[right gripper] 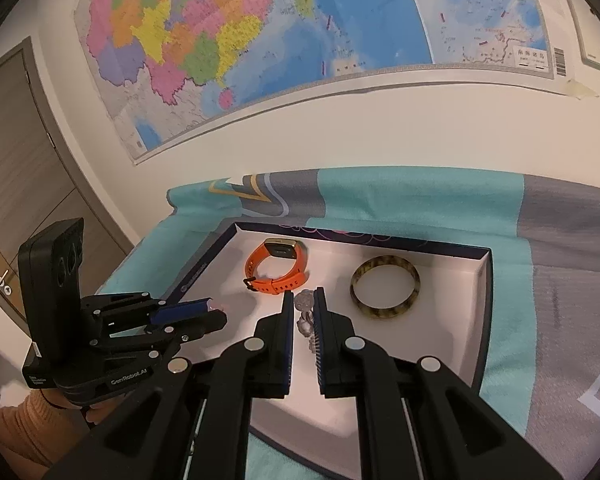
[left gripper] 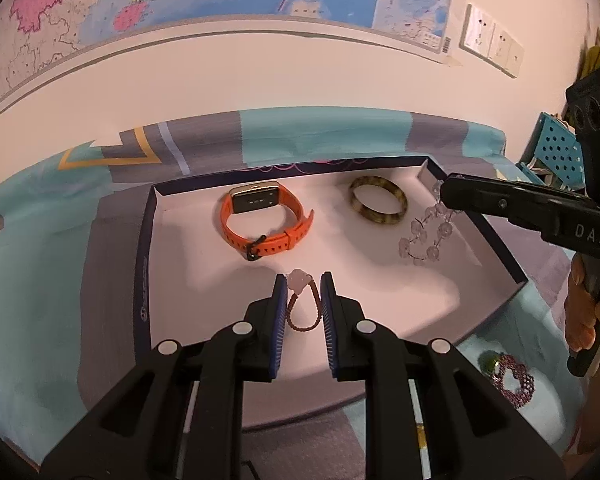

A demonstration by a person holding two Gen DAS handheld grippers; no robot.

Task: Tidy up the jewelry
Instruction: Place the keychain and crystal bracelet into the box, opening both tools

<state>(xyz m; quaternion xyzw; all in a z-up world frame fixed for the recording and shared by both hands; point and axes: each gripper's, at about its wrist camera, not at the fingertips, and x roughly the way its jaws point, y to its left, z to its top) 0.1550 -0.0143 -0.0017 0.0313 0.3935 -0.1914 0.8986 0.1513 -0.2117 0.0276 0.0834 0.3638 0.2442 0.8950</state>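
The left gripper (left gripper: 303, 292) is clamped on a red cord bracelet (left gripper: 303, 312) and the right gripper (right gripper: 301, 312) on a clear bead bracelet (left gripper: 426, 236), both held over the box (left gripper: 142, 280) to join the watch (left gripper: 260, 220) and bangle (left gripper: 378, 205) already inside.

We read "DAS" in pale capitals on the side of the right gripper (left gripper: 440, 194), just behind its fingers. On the base of the left gripper (right gripper: 216, 312), well behind its fingertips and low on the housing, stands "GenRobot.AI" in white. A small white label to the left of that carries print too fine for us to make out. The wall map (right gripper: 280, 40), far above and beyond both claws, has a boxed title and a barcode near its lower right corner, neither legible. The box rim (left gripper: 142, 280), left of the left claw, bears a line of tiny unreadable print.
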